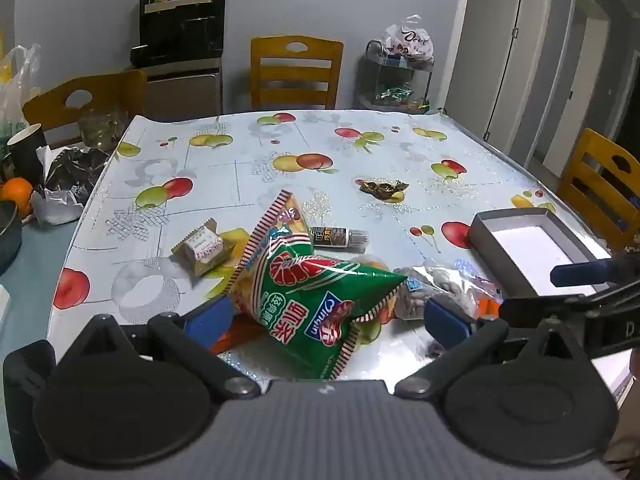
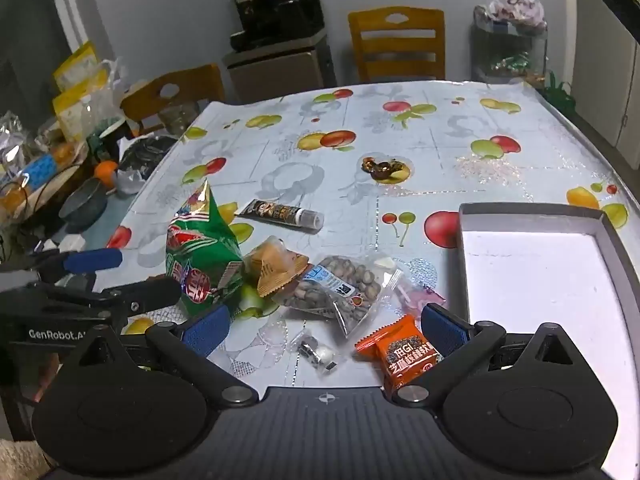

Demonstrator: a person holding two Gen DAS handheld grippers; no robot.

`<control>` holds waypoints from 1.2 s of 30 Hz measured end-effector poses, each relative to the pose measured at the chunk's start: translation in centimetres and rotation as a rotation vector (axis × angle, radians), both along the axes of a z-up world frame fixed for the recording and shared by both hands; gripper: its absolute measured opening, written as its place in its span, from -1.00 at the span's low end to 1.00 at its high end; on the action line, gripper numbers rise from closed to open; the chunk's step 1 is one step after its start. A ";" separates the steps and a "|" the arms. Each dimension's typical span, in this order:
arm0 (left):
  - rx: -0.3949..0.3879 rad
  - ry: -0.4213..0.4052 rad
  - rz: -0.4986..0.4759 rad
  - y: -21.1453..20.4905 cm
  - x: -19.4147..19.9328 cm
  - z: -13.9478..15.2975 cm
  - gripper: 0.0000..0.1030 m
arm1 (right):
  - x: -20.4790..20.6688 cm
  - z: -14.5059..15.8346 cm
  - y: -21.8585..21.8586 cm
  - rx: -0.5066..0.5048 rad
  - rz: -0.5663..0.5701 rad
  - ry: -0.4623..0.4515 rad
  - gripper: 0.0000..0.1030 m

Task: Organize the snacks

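A green shrimp-chip bag (image 1: 312, 292) lies on the fruit-print tablecloth (image 1: 240, 160), between the blue pads of my left gripper (image 1: 328, 320), which is open; neither pad presses on it. Beyond it lie a tan packet (image 1: 200, 248), a dark stick pack (image 1: 338, 237) and a dark candy wrapper (image 1: 382, 190). My right gripper (image 2: 324, 330) is open low over an orange packet (image 2: 404, 354) and a small clear packet (image 2: 316, 350), holding nothing. A nut bag (image 2: 340, 288), a tan packet (image 2: 276, 266) and a pink packet (image 2: 420, 294) lie just ahead. The grey box (image 2: 528, 210) stands at the right.
Wooden chairs (image 1: 296, 72) stand at the far, left and right sides. A side surface at the left holds an orange (image 2: 106, 172), a dark bowl (image 2: 84, 206), bags and a cup (image 1: 26, 152). A black appliance (image 1: 182, 24) and a rack with bags (image 1: 396, 76) stand by the wall.
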State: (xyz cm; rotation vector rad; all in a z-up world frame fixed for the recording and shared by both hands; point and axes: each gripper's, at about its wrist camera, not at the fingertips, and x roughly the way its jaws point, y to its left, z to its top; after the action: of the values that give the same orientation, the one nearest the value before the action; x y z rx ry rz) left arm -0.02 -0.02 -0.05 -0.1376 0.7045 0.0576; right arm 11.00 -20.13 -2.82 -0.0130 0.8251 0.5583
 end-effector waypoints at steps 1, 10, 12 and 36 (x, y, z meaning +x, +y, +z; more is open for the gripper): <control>0.008 -0.011 0.000 0.0 -0.1 0.0 1.00 | 0.1 0.0 0.0 0.004 -0.003 0.006 1.00; 0.009 0.009 -0.005 -0.2 -0.1 -0.2 1.00 | 0.3 -0.2 0.3 0.003 -0.003 0.023 1.00; -0.001 0.013 0.002 0.1 0.0 -0.2 1.00 | 0.2 -0.7 0.1 0.000 0.009 0.015 1.00; -0.004 0.032 0.003 0.2 0.5 -1.1 1.00 | -0.1 -1.1 0.4 -0.005 0.001 0.027 1.00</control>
State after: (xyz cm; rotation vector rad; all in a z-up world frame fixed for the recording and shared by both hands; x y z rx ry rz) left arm 0.44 0.22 -1.16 -0.1421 0.7362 0.0612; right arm 10.87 -19.76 -3.91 -0.0102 0.8523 0.5585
